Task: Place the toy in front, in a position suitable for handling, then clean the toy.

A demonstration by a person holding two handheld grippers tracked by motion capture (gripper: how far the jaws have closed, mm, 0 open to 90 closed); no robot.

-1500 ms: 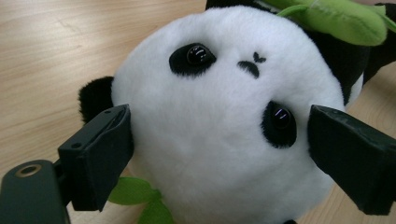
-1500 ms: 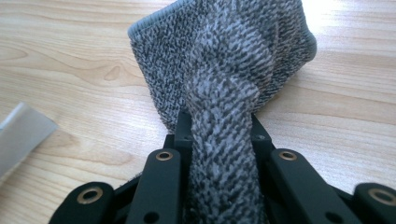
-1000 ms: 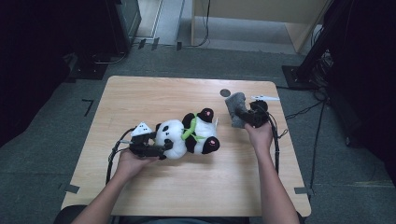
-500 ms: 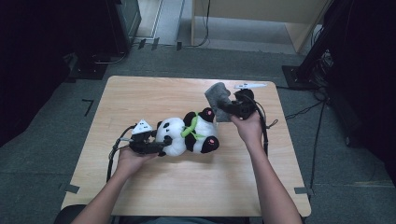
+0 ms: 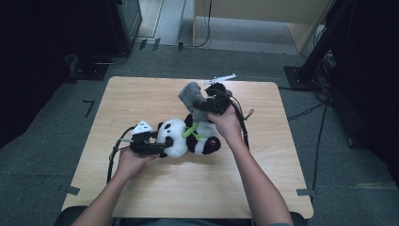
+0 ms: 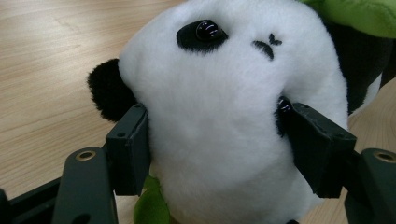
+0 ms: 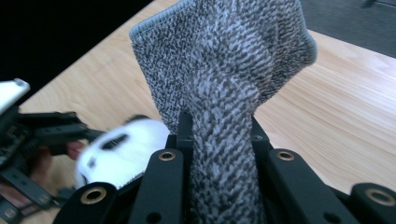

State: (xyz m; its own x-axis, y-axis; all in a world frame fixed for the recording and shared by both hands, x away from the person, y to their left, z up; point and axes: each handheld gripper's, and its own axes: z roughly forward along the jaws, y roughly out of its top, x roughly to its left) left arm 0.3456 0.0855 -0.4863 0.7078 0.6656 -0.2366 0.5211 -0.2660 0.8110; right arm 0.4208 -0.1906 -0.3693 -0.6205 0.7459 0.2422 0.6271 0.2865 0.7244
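A: Left tool (image 6: 215,140)?
B: Clamped on plush panda (image 5: 186,139) head, frame centre, lying on surface (image 5: 141,94); jaws just reopening slightly.
A: Right tool (image 7: 217,130)?
B: Pinched together on grey knit cloth (image 7: 224,70), held above panda, upper centre.

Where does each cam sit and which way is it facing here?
High view: above the person's side, looking forward and down at the table; both forearms, left gripper, right gripper.
Left gripper view: rides the left gripper, facing the panda plush between its pads.
Right gripper view: along its jaws, clamped on the grey cloth.
Shared: the panda plush.
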